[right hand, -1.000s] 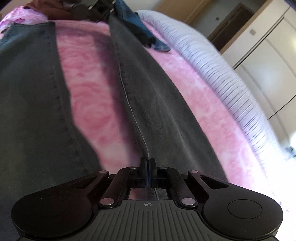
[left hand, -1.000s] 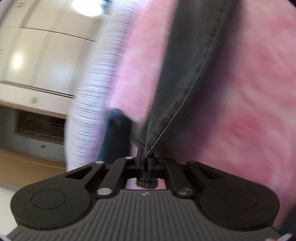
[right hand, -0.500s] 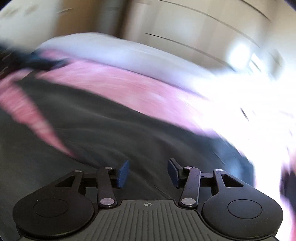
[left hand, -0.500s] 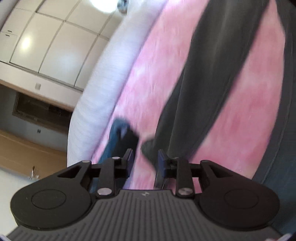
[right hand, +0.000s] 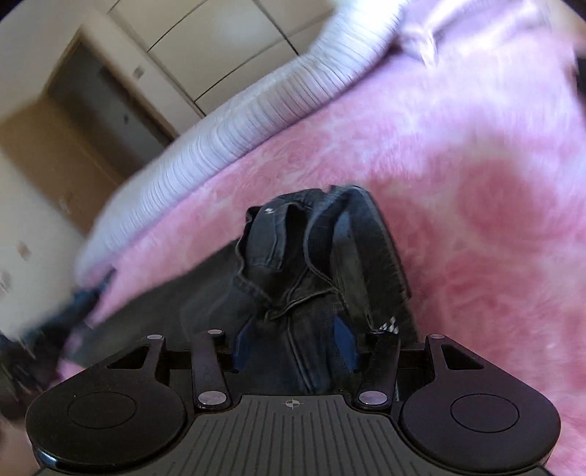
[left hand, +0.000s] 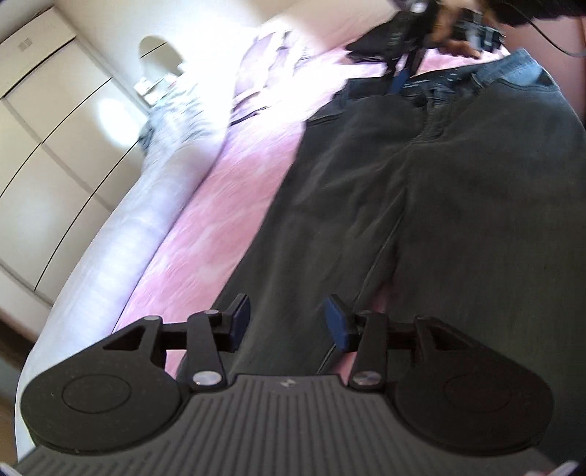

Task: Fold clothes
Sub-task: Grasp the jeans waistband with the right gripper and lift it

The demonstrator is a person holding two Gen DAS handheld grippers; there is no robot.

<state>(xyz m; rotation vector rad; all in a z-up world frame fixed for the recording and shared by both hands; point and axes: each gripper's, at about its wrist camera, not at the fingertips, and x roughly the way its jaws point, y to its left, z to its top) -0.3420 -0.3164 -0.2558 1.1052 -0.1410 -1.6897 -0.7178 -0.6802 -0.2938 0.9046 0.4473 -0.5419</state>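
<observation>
Dark grey jeans (left hand: 457, 205) lie flat on a pink blanket (left hand: 227, 205), legs toward my left gripper and waistband at the far end. The left gripper (left hand: 287, 316) hovers open above one leg, with nothing between its fingers. In the right wrist view the bunched waistband of the jeans (right hand: 311, 256) sits between the blue pads (right hand: 344, 340) of my right gripper (right hand: 293, 342). That gripper is open and straddles the fabric. The left wrist view also shows the right gripper (left hand: 403, 69), held by a hand (left hand: 450, 36), at the waistband.
A white ribbed bed edge (right hand: 227, 139) runs along the blanket, with pale wardrobe doors (left hand: 55, 139) beyond. Lilac bedding (left hand: 271, 62) and a dark heap of clothes (left hand: 381, 33) lie at the far end. A blurred blue cloth (right hand: 84, 304) is at the left.
A second ago both grippers were shut on the jeans' fabric. Both have opened. The right one has swung over to the waistband, and the left one now looks along the legs.
</observation>
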